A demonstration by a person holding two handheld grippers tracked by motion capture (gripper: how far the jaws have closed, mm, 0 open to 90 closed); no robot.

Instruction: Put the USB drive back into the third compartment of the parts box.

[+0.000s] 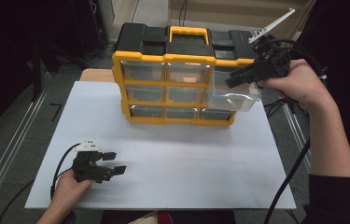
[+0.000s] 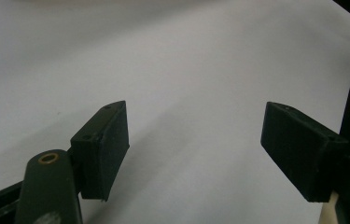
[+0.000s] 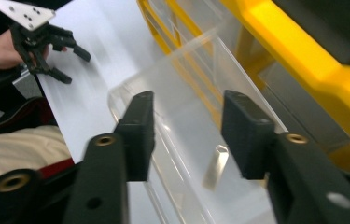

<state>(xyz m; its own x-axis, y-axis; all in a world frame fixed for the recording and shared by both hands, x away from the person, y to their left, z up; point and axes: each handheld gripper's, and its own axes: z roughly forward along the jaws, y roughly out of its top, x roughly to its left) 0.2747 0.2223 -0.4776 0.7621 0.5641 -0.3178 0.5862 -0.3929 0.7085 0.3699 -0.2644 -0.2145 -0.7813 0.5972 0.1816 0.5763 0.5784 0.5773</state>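
Observation:
A yellow and black drawer organizer (image 1: pixel 172 58) stands at the back of the white table (image 1: pixel 186 158). One clear plastic drawer (image 1: pixel 233 98) is out of its top right slot and hangs tilted at the cabinet's right side. My right gripper (image 1: pixel 231 81) is shut on that clear drawer (image 3: pixel 186 140), with one jaw on each side of its wall. The right gripper (image 3: pixel 186 107) looks down into the drawer, which seems to hold nothing. My left gripper (image 1: pixel 116 162) rests low at the front left of the table, open, with nothing between its fingers (image 2: pixel 102 144).
The organizer's other clear drawers (image 1: pixel 165 72) sit pushed in. A black carry handle (image 1: pixel 189 35) tops the cabinet. The yellow frame (image 3: pixel 303 46) runs close along the right gripper. A metal rail (image 1: pixel 14 149) lies left of the table. The left gripper (image 3: pixel 75 67) sits far off.

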